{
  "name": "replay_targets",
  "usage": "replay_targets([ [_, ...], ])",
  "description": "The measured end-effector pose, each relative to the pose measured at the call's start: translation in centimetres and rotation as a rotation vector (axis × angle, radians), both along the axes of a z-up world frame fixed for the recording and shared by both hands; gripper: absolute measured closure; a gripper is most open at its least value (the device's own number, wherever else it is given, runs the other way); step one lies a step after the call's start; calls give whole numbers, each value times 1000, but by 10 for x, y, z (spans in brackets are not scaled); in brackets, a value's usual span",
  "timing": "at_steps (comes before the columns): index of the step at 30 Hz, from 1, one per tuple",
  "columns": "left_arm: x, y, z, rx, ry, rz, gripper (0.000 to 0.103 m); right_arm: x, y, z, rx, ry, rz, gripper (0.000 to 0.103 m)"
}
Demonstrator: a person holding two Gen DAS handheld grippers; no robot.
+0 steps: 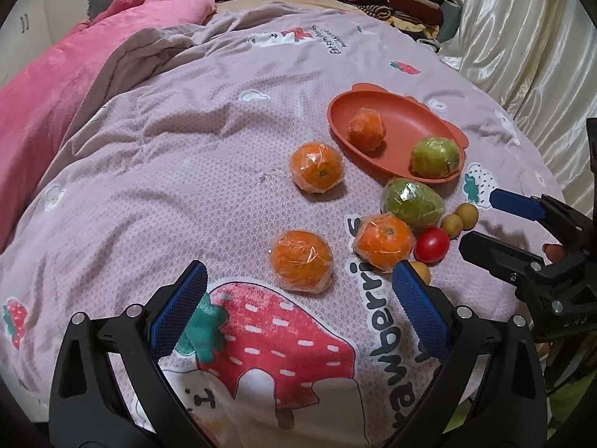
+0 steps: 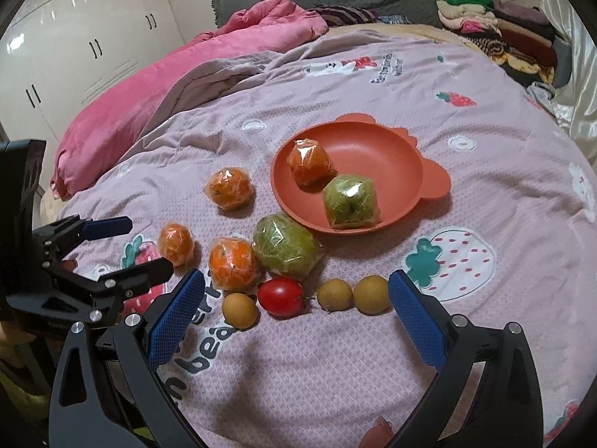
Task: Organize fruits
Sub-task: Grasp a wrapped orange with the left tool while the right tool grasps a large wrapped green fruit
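left claw (image 1: 298, 321) gaping, empty | right claw (image 2: 296, 323) gaping, empty | wrapped orange (image 1: 301, 260) just ahead of left claw, on bed | straddle it, squeeze gently—wrap looks slippery | carry to plate (image 1: 395, 112)

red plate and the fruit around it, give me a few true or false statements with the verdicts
1. The red plate holds two wrapped fruits, an orange one and a green one. True.
2. The tomato sits in the plate. False: it lies on the bedspread, near the small brown fruits.
3. Three wrapped oranges lie on the bedspread outside the plate. True.
4. The left gripper is shut on an orange. False: its jaws are open and hold nothing.
5. The right gripper has its jaws open and holds nothing. True.
6. Both green wrapped fruits are in the plate. False: one lies beside it.
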State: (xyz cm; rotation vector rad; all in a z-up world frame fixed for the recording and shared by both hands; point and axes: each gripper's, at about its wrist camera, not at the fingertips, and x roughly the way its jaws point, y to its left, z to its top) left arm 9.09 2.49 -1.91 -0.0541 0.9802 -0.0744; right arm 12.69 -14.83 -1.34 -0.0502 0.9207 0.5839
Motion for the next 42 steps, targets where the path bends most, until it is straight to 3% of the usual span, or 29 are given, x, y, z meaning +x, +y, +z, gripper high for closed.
replay_targets([
  [6,3,3,-5,-19,8,-7,21,7,7,0,27,22,-1,6],
  [10,5,3,-8,-30,17,-20,30,12,11,0,30,43,1,22],
  [18,9,7,-13,-79,35,-28,39,23,16,-12,47,120,-14,30],
  [24,12,7,-16,-100,49,-38,45,30,19,-16,62,147,-23,44],
  [31,14,7,-19,-112,63,-43,55,39,20,-26,90,189,-38,46],
  [37,17,8,-24,-124,73,-46,56,49,20,-31,126,215,-56,47],
  [42,19,8,-25,-124,75,-51,67,49,24,-33,106,199,-33,51],
])
